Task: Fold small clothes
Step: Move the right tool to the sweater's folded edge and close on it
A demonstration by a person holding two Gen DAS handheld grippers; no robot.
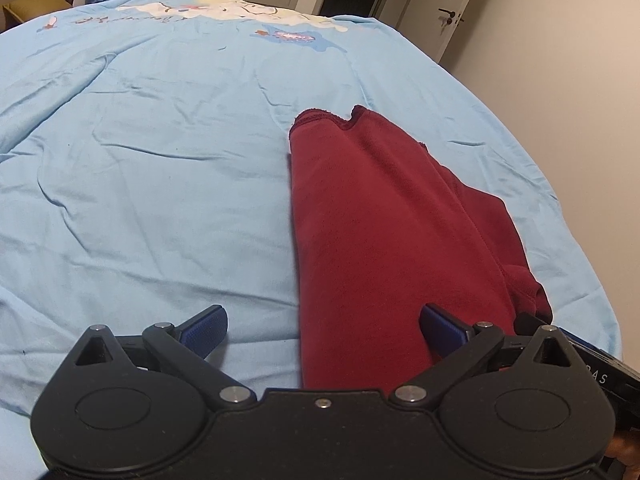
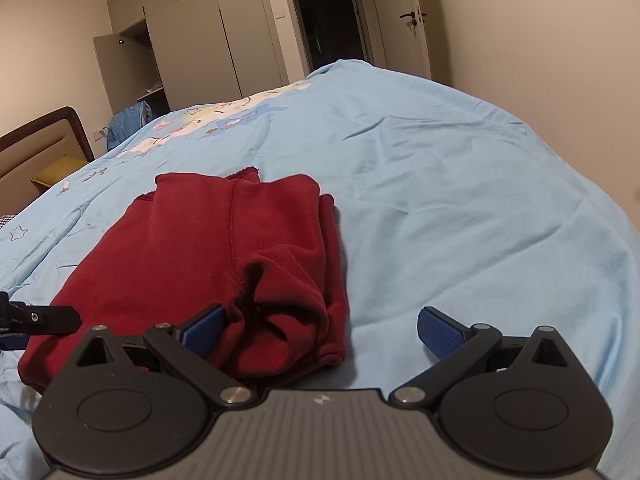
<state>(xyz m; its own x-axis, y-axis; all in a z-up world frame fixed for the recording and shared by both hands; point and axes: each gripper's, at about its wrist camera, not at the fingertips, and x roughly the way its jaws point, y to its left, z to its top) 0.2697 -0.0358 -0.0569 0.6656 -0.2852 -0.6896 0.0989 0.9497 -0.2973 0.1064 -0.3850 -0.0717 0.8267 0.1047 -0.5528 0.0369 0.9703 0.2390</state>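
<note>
Start with your left gripper (image 1: 322, 330): its jaws are spread wide and hold nothing, and the near hem of the red garment (image 1: 372, 220) lies between them, offset toward the right-hand blue pad (image 1: 442, 330) at about 1 o'clock. Your right gripper (image 2: 320, 332) is likewise spread and empty; its left-hand pad (image 2: 204, 330) sits just beside the bunched near corner of the red garment (image 2: 192, 256), which lies at 11 o'clock from the claw. In the right wrist view, part of your other tool shows at 9 o'clock, at the garment's left edge. The garment rests on the light blue bedspread (image 1: 140, 180), already doubled over lengthwise by the look of the layered edges. Its long axis runs from the near hem away toward 12 o'clock in the left wrist view, ending at the notched far edge. Both claws stand at the near short end, so the coming move probably turns on that axis: judge the next fold as a carry of the near end toward the far end. The left gripper straddles the cloth more squarely; the right covers the loose, rumpled corner. Beyond the garment, the bedspread's cartoon print (image 1: 224, 10) lies at 12 o'clock, with the wardrobe (image 2: 192, 36) and a door (image 2: 404, 20) farther off.
</note>
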